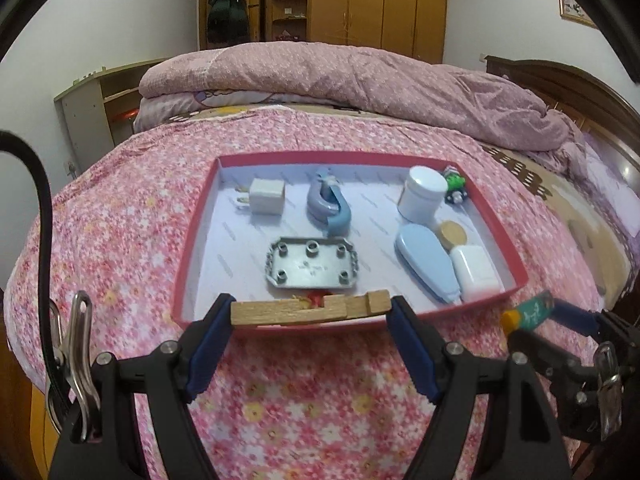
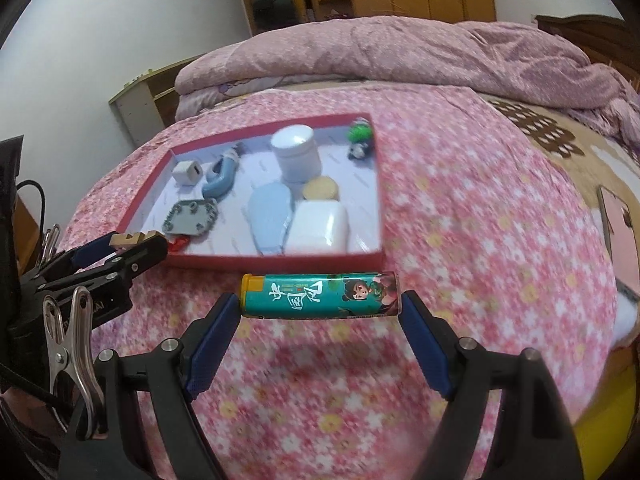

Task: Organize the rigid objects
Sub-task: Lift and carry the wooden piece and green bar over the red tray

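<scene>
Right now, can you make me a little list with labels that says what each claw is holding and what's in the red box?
left gripper: shut on the wooden clothespin, held sideways over the box's near edge
right gripper: shut on the teal lighter, held sideways just short of the box
red box: open, lying on the pink flowery bedspread
in the box: white charger plug, blue-grey clip, grey metal plate, white jar, green toy, light blue case, white case, round wooden lid

One red box [image 1: 496,216], two chargers [image 1: 266,197], one lighter [image 2: 320,295], one clothespin [image 1: 310,309].
</scene>
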`<state>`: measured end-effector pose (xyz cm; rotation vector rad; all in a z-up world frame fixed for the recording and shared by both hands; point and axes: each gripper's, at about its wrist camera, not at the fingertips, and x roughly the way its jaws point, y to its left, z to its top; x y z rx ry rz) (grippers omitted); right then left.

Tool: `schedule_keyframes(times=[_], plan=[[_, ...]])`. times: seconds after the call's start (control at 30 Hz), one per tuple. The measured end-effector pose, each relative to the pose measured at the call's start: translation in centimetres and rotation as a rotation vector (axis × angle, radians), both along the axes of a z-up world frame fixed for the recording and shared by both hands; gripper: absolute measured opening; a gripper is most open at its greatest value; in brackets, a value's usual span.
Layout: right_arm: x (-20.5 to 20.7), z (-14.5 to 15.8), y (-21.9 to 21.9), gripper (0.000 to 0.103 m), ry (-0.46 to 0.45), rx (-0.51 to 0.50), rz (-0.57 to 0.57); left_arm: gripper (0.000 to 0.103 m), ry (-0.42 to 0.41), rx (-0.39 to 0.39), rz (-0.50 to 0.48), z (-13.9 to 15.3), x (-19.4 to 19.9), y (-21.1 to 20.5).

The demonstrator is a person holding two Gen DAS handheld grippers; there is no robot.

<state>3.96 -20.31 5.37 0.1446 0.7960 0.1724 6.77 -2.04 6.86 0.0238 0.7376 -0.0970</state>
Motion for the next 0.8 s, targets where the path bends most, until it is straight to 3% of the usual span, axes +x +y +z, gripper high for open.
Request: schedule_keyframes(times=[0.3, 0.8], plan=[[2.7, 0.8, 1.3, 0.083, -0.023, -0.021, 0.021, 0.081, 0.064, -0.056, -0.010, 0.4, 3.4, 0.9], [7.2, 0.7, 2.8, 0.083, -0.037, -0.041, 0.008, 0.081, 0.104, -0.066, 0.023, -0.8, 7.9, 1.7]])
